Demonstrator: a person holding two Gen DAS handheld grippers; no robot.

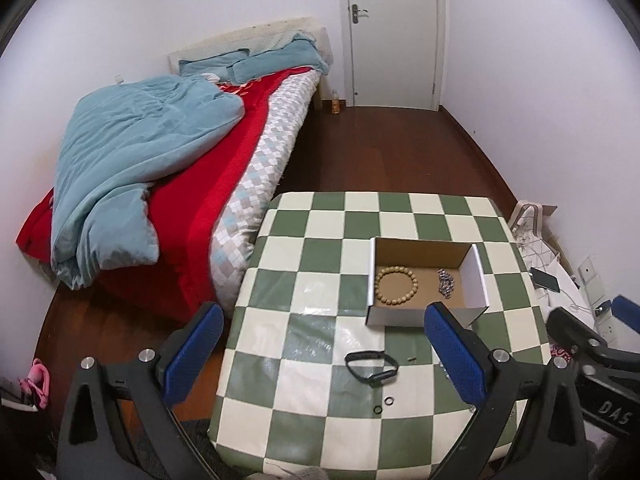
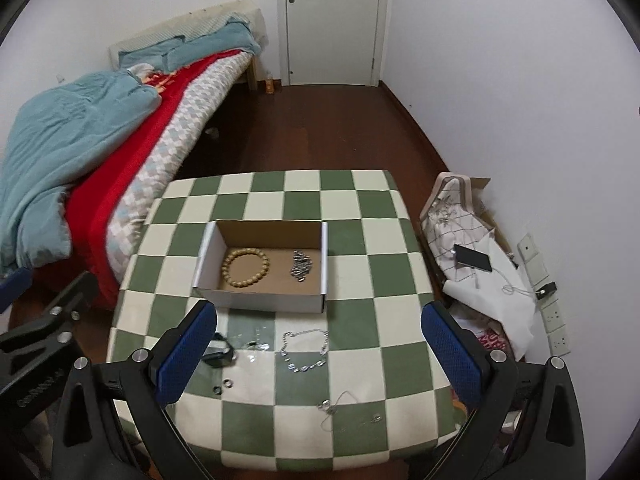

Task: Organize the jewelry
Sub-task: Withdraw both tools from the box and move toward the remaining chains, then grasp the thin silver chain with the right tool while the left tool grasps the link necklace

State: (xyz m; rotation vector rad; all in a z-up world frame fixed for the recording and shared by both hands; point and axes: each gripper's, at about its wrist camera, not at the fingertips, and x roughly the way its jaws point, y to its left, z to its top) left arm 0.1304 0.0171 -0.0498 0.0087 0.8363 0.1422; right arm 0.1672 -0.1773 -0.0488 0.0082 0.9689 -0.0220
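jewelry, left wrist view: open cardboard box (image 1: 424, 280) sits on the green-and-white checked table (image 1: 320, 432). inside the box, a wooden bead bracelet (image 1: 396, 284) lies flat at its left end; a silver chain (image 1: 447, 282) is heaped at its right end, apart from the beads. in front of the box, on the table: a black band (image 1: 371, 366), and nearer the camera two small rings (image 1: 383, 403) side by side. left gripper (image 1: 324, 360) released, blue pads wide apart, nothing between them, held above the table's near side. right gripper shows at the right edge.

right wrist view: same box (image 2: 262, 300), beads (image 2: 245, 264) left, chain (image 2: 301, 266) right. in front of the box a silver necklace (image 2: 306, 350) lies looped on the table (image 2: 360, 264); black band (image 2: 218, 352) left of it, partly behind a pad. two rings (image 2: 223, 386) closer in; thin chain with small pieces (image 2: 334, 404) near the front edge. right gripper (image 2: 320, 356) released, holding nothing. bed (image 2: 80, 152) left of the table.
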